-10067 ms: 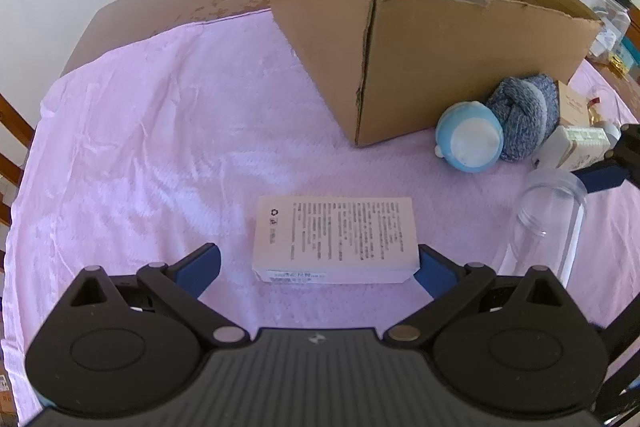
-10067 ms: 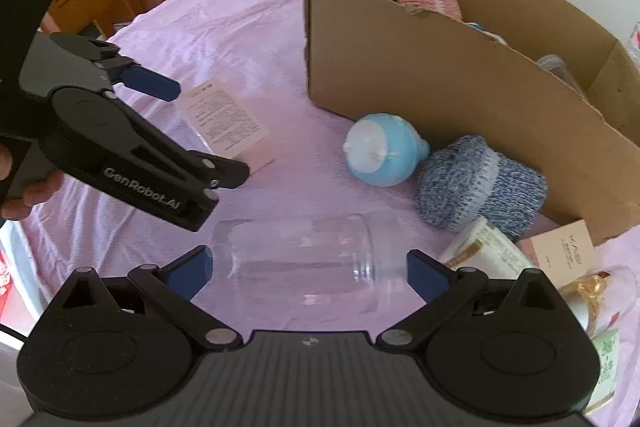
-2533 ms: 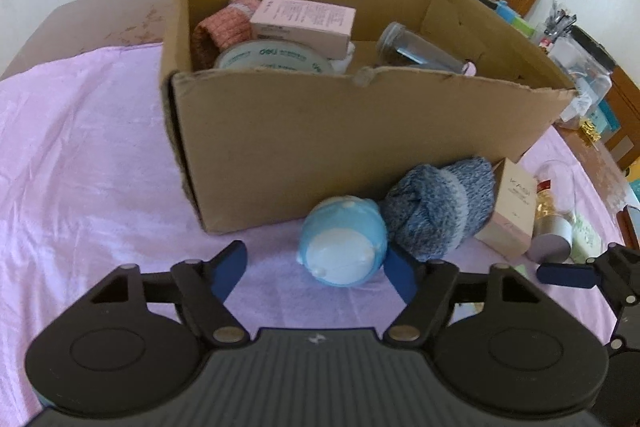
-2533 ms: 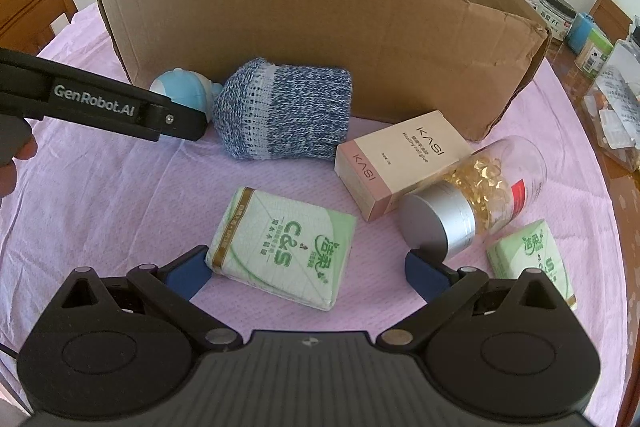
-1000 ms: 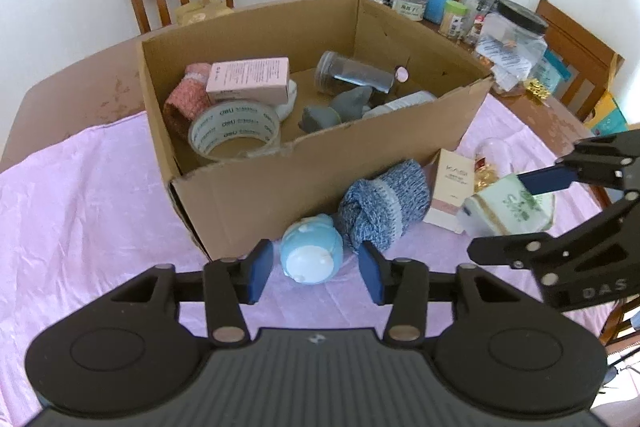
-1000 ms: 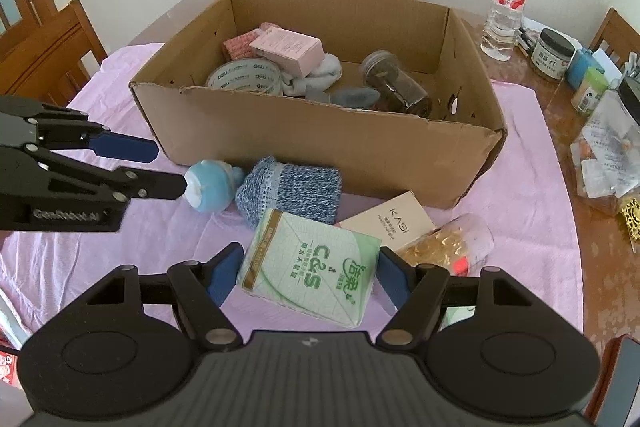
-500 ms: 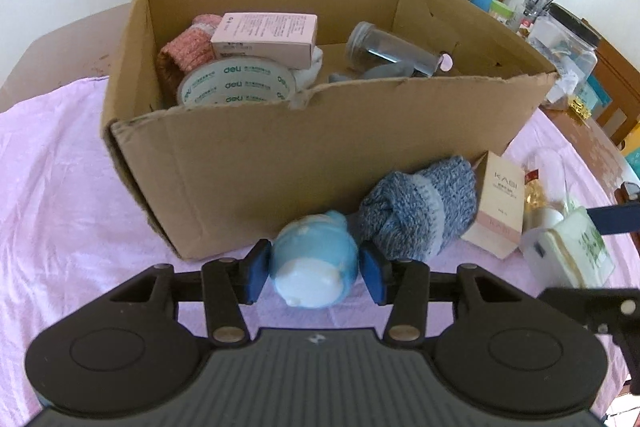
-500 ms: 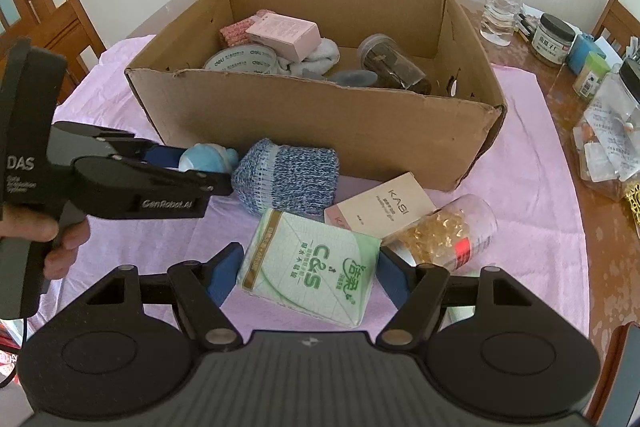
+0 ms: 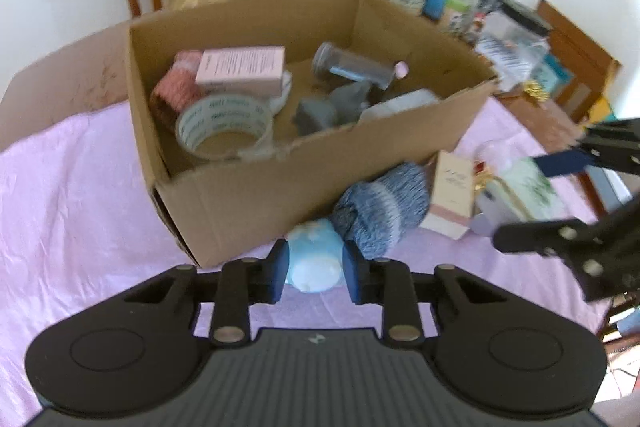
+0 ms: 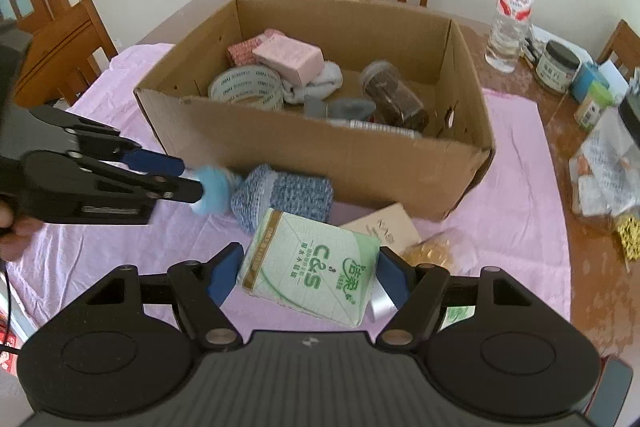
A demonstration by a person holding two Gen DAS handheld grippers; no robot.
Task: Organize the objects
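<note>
The cardboard box (image 10: pixel 320 163) stands open at the top, so a hand could come in from above, though its floor is crowded with a tape roll (image 10: pixel 246 85), a pink carton (image 10: pixel 290 61) and a dark jar (image 10: pixel 394 97). In front of the box, a knitted roll (image 10: pixel 286 197) and a beige carton (image 10: pixel 380 227) block the table. Left of the box the pink cloth (image 9: pixel 72 195) lies bare.

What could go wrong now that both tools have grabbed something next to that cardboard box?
The left tool pinches the round blue toy only by its sides; being rounded, it might squirt out on the way up. The soft green tissue pack in the right tool hangs tilted and could sag or slip. Both loads must clear the near wall of the cardboard box, and the two tools work close together, so they might bump.
</note>
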